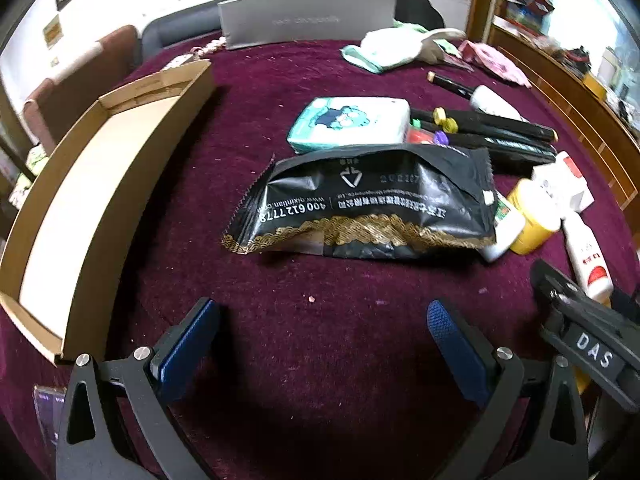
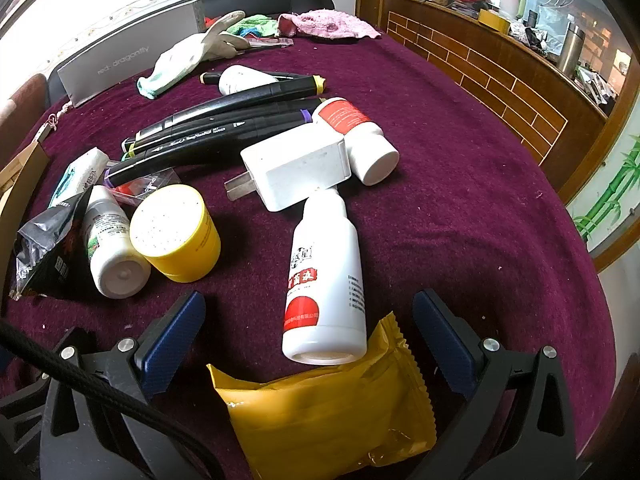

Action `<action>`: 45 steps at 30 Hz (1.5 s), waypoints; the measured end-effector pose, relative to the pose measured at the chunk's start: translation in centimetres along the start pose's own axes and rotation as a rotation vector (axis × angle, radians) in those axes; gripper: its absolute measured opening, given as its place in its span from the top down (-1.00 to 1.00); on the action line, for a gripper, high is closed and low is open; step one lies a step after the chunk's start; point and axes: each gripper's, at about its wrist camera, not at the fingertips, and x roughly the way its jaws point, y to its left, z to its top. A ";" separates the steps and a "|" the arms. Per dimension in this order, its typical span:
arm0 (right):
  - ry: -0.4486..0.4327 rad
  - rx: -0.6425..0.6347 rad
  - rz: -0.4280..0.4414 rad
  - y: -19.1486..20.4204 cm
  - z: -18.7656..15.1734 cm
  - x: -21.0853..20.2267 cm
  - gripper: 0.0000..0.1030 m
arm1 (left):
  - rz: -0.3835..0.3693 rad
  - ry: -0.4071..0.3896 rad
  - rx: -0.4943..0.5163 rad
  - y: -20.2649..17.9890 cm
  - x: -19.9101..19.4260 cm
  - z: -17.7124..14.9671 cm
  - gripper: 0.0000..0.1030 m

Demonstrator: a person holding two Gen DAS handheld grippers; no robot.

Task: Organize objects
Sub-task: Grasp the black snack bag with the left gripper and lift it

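Observation:
A black foil packet with gold trim lies on the maroon cloth ahead of my left gripper, which is open and empty. An empty cardboard box stands to its left. Behind the packet sit a tissue pack and black markers. My right gripper is open, its pads apart on either side of a white bottle with red print and a yellow sachet, touching neither. Beyond lie a white charger plug, a yellow jar, a small white bottle and black markers.
A grey carton stands at the table's far edge, with a white glove and pink cloth near it. A wooden counter runs along the right. The right gripper's body shows at the left view's right edge.

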 end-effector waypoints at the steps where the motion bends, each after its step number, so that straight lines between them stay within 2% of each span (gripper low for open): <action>1: 0.001 -0.001 0.003 0.0 0.0 0.0 -1.00 | -0.021 0.008 0.006 0.2 -0.2 0.1 -0.96; 3: 0.005 -0.002 0.008 -0.1 -0.1 -0.1 -1.00 | -0.051 0.003 0.007 1.0 -1.0 0.2 -0.96; 6: 0.001 0.024 0.028 -0.7 -0.3 -0.9 -1.00 | -0.093 -0.054 0.014 2.2 -2.9 0.2 -0.96; 10: -0.067 0.018 0.063 -1.5 -0.4 -3.0 -1.00 | -0.129 -0.113 0.035 3.5 -4.5 0.8 -0.97; 13: -0.215 0.026 0.049 -2.2 -0.6 -6.5 -1.00 | -0.130 -0.137 0.059 3.9 -4.7 1.4 -0.97; 14: -0.323 0.031 0.043 -2.4 -1.0 -8.6 -1.00 | -0.128 -0.137 0.059 4.0 -4.6 1.6 -0.97; 16: -0.426 0.033 0.055 -2.6 -1.5 -10.3 -1.00 | -0.138 -0.130 0.056 4.3 -4.3 2.5 -0.97; 17: -0.431 0.031 0.101 -2.6 -1.3 -10.4 -1.00 | -0.141 -0.130 0.067 4.2 -4.1 2.8 -0.97; 20: -0.326 0.034 0.161 -2.7 -0.6 -8.6 -1.00 | -0.130 -0.148 0.153 3.1 -4.0 3.1 -0.97; 23: -0.280 0.007 0.182 -2.6 -1.0 -7.2 -1.00 | -0.084 -0.148 0.305 1.7 -3.0 4.3 -0.96; 25: -0.270 0.006 0.202 -2.6 -1.3 -6.8 -1.00 | -0.074 -0.151 0.351 1.4 -2.2 5.2 -0.96; 28: -0.268 0.023 0.242 -3.3 -1.9 -7.0 -1.00 | -0.158 -0.129 0.372 1.2 -1.2 6.1 -0.96; 32: -0.260 0.031 0.257 -3.6 -1.9 -6.9 -1.00 | -0.248 -0.023 0.449 -0.2 0.1 5.5 -0.96; 34: -0.256 0.042 0.264 -3.8 -1.9 -6.8 -1.00 | -0.317 0.027 0.479 -1.0 -0.2 4.5 -0.95; 36: -0.253 0.055 0.274 -4.3 -1.9 -6.7 -1.00 | -0.397 0.028 0.511 -1.5 -1.9 3.6 -0.95; 38: -0.249 0.056 0.274 -4.6 -1.9 -6.6 -1.00 | -0.436 0.000 0.525 -1.6 -3.6 3.0 -0.95; 40: -0.249 0.055 0.270 -4.7 -1.8 -6.6 -1.00 | -0.409 -0.041 0.531 -1.5 -4.7 3.3 -0.95; 42: -0.246 0.060 0.275 -4.9 -1.7 -6.7 -1.00 | -0.320 -0.089 0.544 -1.4 -4.9 3.8 -0.95; 45: -0.230 0.070 0.285 -5.1 -1.6 -6.5 -1.00 | -0.221 -0.082 0.564 -1.9 -3.3 4.3 -0.95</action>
